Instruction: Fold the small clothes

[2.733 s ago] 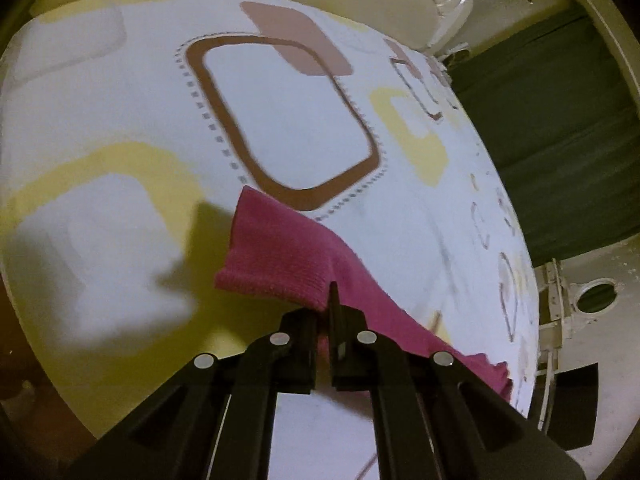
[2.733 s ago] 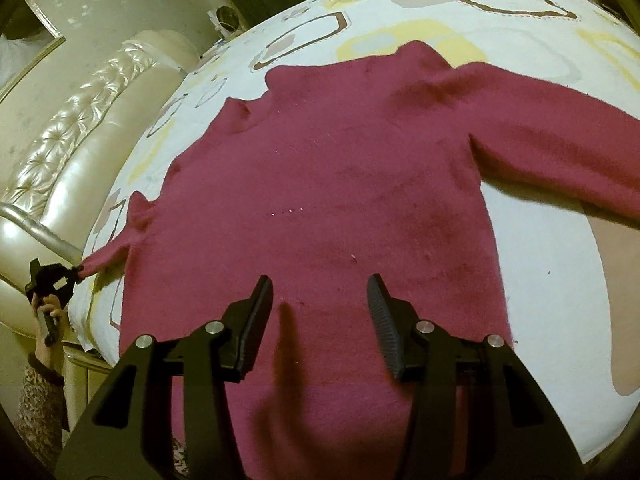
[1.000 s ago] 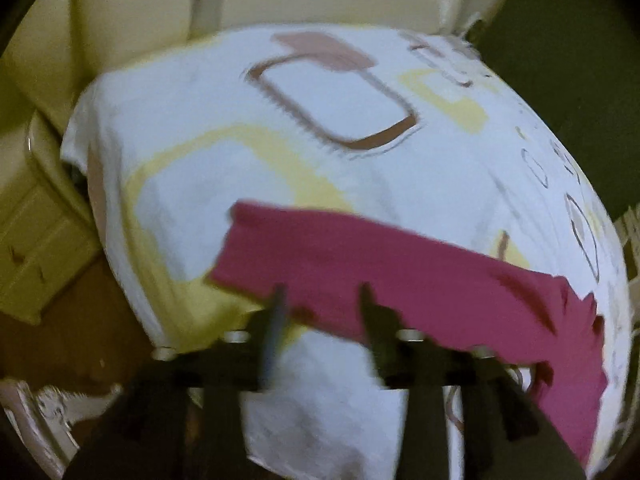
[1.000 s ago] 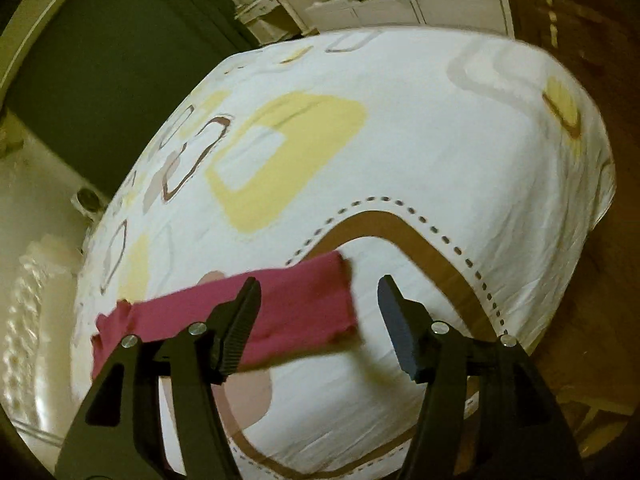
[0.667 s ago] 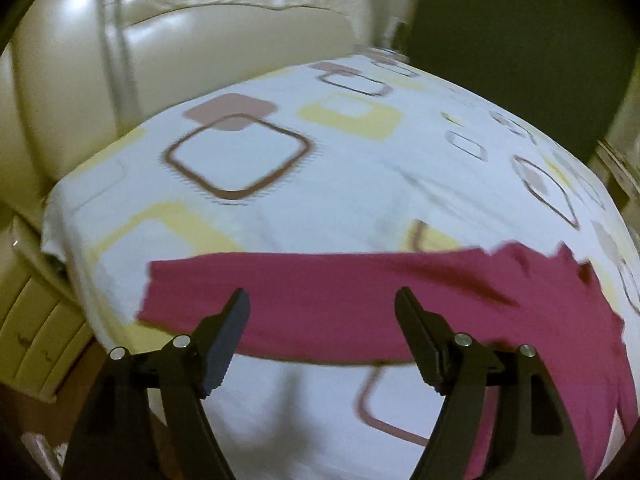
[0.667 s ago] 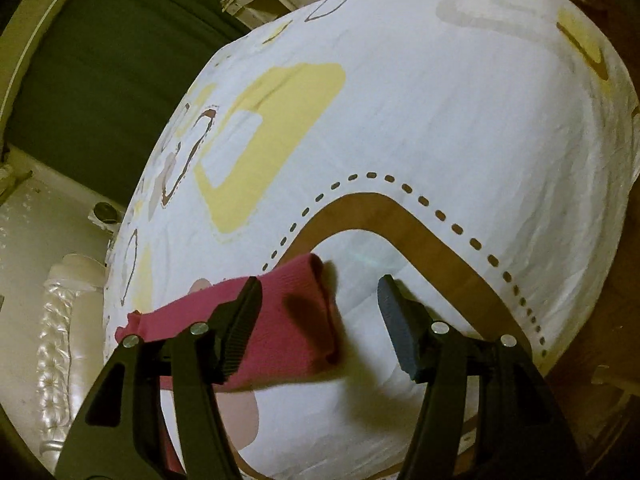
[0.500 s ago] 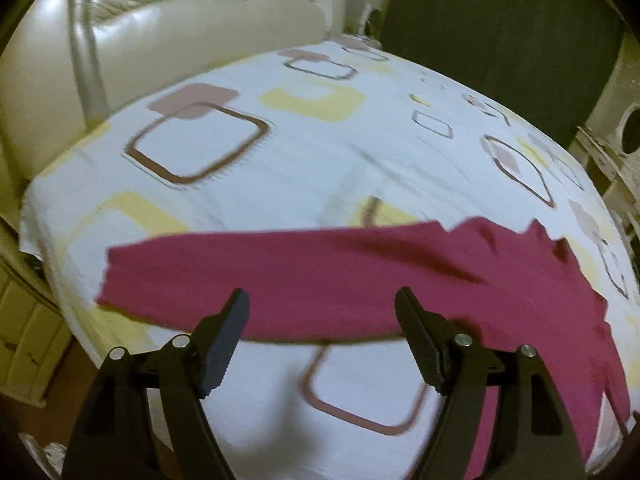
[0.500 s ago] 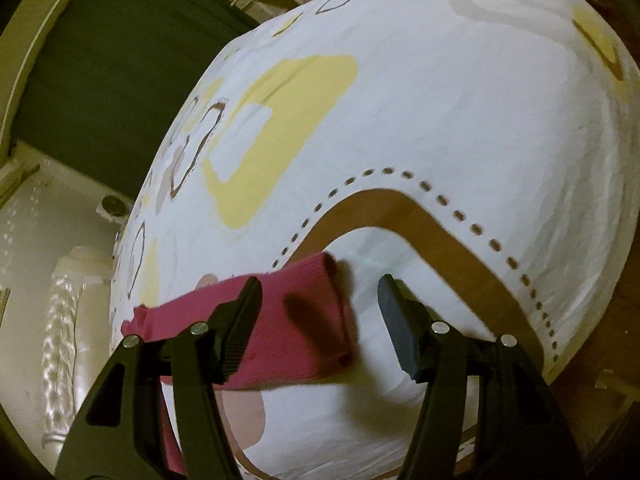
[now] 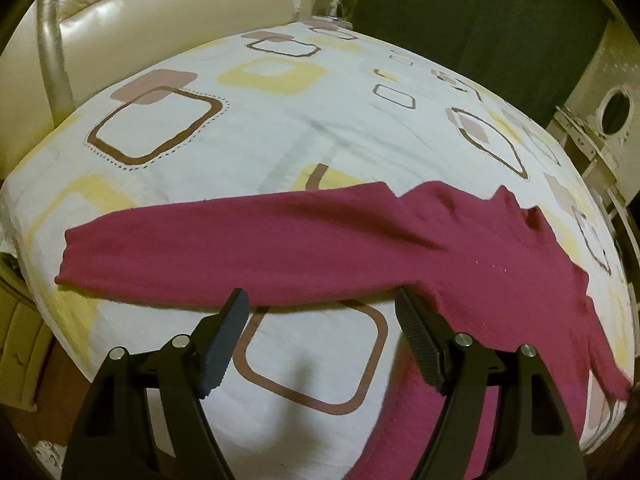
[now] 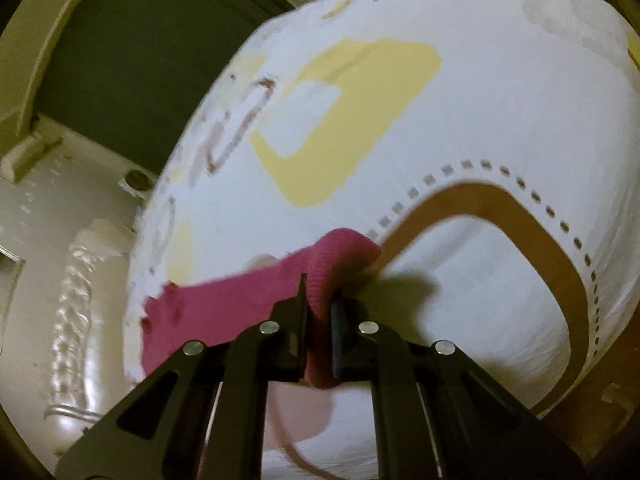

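Note:
A magenta knit sweater (image 9: 500, 264) lies flat on the patterned bed sheet (image 9: 280, 140), one long sleeve (image 9: 224, 248) stretched out to the left. My left gripper (image 9: 320, 294) hovers just in front of that sleeve, open, with nothing between its fingers. In the right wrist view the other sleeve (image 10: 224, 308) runs in from the left, and its ribbed cuff (image 10: 344, 252) bunches up over the fingertips. My right gripper (image 10: 319, 292) is closing its jaws on that cuff, and the pads pinch the knit between them.
A cream padded headboard (image 9: 160, 12) stands behind the bed and a dark green curtain (image 9: 480, 12) hangs at the back right. White furniture with a round hole (image 9: 616, 108) is at the right. The bed's edge drops off at the left beside a cream nightstand (image 9: 16, 360).
My left gripper opened wide and swung right, so the sleeve and sweater body now show. My right gripper's jaws closed on the cuff that lay between them.

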Motion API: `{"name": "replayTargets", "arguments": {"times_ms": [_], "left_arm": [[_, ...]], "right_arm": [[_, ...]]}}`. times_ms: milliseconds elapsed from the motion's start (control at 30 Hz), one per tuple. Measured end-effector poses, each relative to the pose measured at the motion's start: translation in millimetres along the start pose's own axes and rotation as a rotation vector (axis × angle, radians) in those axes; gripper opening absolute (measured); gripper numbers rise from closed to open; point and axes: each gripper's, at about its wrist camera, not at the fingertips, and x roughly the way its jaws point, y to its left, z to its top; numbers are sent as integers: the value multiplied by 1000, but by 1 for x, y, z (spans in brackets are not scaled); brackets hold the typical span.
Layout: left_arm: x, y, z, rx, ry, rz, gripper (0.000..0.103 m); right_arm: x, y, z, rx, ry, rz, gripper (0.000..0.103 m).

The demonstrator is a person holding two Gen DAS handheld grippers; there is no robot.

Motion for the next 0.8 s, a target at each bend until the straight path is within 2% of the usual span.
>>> {"name": "replayTargets", "arguments": {"times_ms": [167,367,567,700,800], "left_arm": [[0,-11,-3,61,-13,6,75],[2,-18,-6,70,-1,-24,75],[4,-15,-6,68,12,-47,75],[4,-11,-6,65,11,-53,75],[7,-5,-6,55,20,-60,75]], "right_arm": [[-21,51,12,-51,-31,84,8],[-24,158,2,-205,-15,191,8],[4,273,-40,-371,47,293,8],[38,334,-78,-463,114,319,8],[73,373,-115,-527,172,307,8]]}}
